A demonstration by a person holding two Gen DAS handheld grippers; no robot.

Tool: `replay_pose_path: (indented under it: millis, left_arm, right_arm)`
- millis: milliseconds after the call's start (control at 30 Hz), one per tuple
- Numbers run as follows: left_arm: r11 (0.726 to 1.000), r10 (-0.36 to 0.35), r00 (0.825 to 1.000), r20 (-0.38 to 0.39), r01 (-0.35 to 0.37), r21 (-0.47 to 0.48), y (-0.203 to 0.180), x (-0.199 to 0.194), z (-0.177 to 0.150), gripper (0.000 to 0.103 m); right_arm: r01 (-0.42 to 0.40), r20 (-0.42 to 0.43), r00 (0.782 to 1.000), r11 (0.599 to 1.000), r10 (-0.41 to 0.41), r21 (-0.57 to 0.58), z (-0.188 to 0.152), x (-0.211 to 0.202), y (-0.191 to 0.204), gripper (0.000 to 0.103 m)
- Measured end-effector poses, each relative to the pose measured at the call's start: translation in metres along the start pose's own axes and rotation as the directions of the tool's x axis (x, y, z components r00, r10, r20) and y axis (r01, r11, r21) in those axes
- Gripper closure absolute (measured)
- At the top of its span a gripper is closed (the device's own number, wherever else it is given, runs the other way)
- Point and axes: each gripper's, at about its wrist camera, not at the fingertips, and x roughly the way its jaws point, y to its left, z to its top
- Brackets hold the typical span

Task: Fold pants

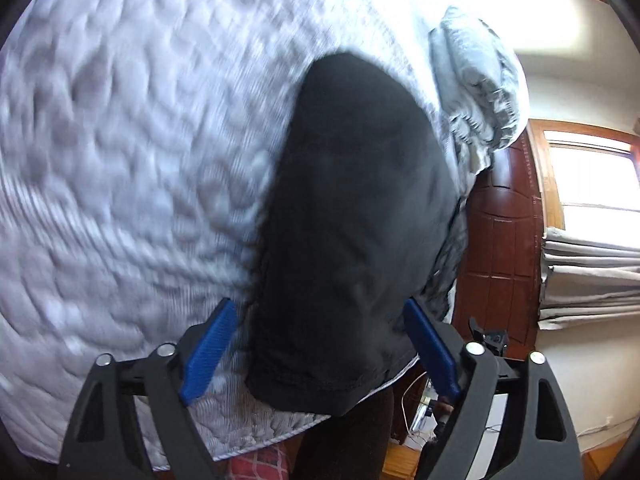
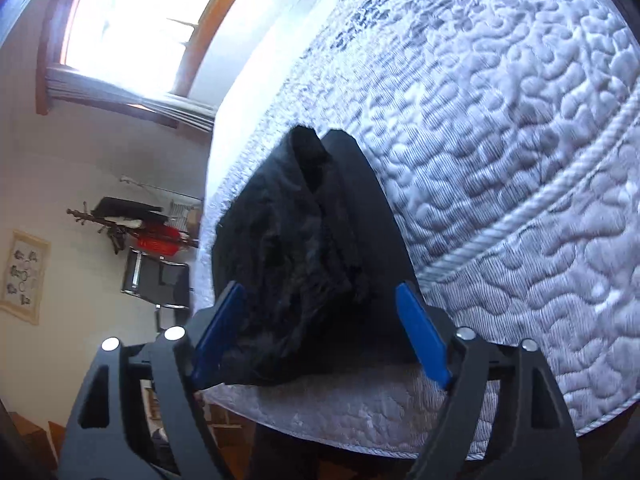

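Left claw (image 1: 320,346): fingers stood spread wide, with the black pants (image 1: 352,220) filling the gap ahead of and between them. Left of the claw, the quilted mattress (image 1: 120,160) lay bare. Ahead to the right, a bunched grey blanket (image 1: 476,88) and a wooden headboard (image 1: 504,240) blocked the way.

Right claw (image 2: 318,330): fingers spread wide, the rumpled pants (image 2: 296,256) between them. Bare mattress (image 2: 500,140) stretched ahead and right. Left lay the mattress edge, with a chair (image 2: 156,280) beyond.
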Motion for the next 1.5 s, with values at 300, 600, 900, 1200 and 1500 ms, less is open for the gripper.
replay_pose_path:
  millis: [300, 600, 900, 1200, 1500]
  left_arm:
    - [0.999, -0.053, 0.996, -0.072, 0.054, 0.009, -0.003, 0.004, 0.035, 0.005]
    - [0.990, 0.064, 0.991, -0.120, -0.047, 0.136, -0.020, 0.029, 0.041, 0.005]
    - [0.989, 0.019, 0.984, -0.176, 0.007, 0.149, -0.029, 0.059, 0.040, 0.005]
    - [0.984, 0.050, 0.976, -0.211, -0.011, 0.180, -0.038, 0.079, 0.039, 0.004]
    - [0.988, 0.013, 0.975, -0.222, 0.022, 0.153, -0.036, 0.076, 0.041, 0.025]
  right_arm:
    - [-0.129, -0.123, 0.984, 0.991, 0.125, -0.023, 0.035, 0.027, -0.018, 0.013]
    - [-0.161, -0.224, 0.964, 0.985, 0.142, -0.066, 0.042, 0.058, -0.024, 0.013]
    - [-0.208, -0.271, 0.944, 0.977, 0.188, -0.044, 0.045, 0.083, -0.028, 0.010]
    - [-0.214, -0.346, 0.921, 0.975, 0.181, -0.059, 0.049, 0.111, -0.027, 0.006]
    - [-0.208, -0.372, 0.914, 0.974, 0.161, -0.089, 0.051, 0.131, -0.007, 0.009]
